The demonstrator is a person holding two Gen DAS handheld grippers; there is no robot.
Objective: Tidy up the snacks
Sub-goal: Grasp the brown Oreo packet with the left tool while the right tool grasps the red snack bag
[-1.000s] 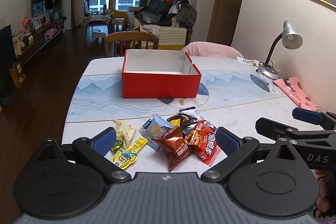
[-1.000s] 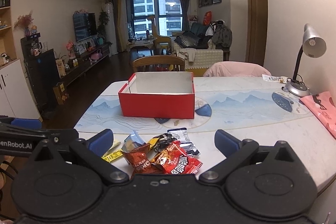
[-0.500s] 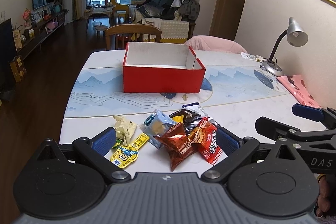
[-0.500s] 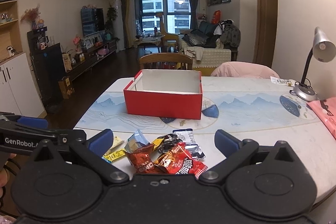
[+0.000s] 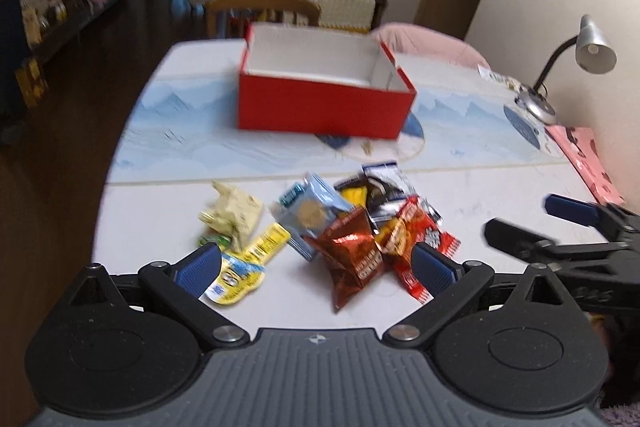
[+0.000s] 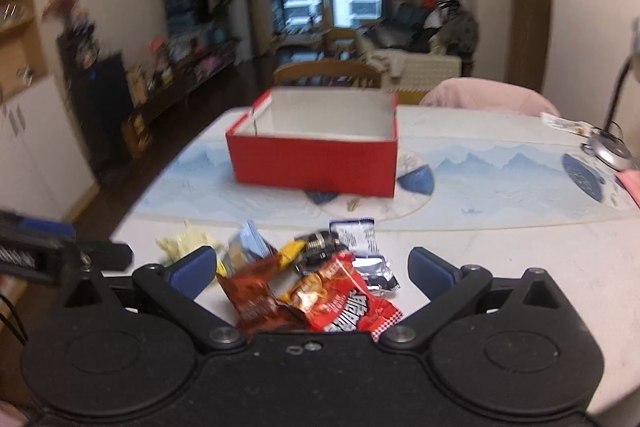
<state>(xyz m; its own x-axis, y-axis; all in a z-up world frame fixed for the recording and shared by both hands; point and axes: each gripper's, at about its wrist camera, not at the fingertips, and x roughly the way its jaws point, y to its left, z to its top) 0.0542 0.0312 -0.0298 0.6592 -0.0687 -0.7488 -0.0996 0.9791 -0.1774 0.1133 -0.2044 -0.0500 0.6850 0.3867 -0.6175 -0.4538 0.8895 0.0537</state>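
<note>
An open, empty red box (image 5: 324, 105) stands mid-table; it also shows in the right wrist view (image 6: 316, 157). A pile of snack packets lies in front of it: a brown foil bag (image 5: 350, 257), a red bag (image 5: 416, 239), a light blue packet (image 5: 308, 211), a cream packet (image 5: 234, 213) and a yellow packet (image 5: 248, 263). My left gripper (image 5: 316, 267) is open just above the pile's near side. My right gripper (image 6: 312, 273) is open over the brown bag (image 6: 256, 299) and red bag (image 6: 344, 303). Both hold nothing.
The white table (image 5: 160, 227) has a blue runner (image 5: 180, 139). A grey desk lamp (image 5: 576, 67) and a pink cloth (image 5: 588, 159) are at the right edge. A wooden chair (image 5: 264, 9) and a pink chair (image 5: 428, 41) stand behind the table.
Both grippers have moved forward and tilted down toward the snack pile, which now looks larger. Both stayed open. The snacks and box have not moved.
</note>
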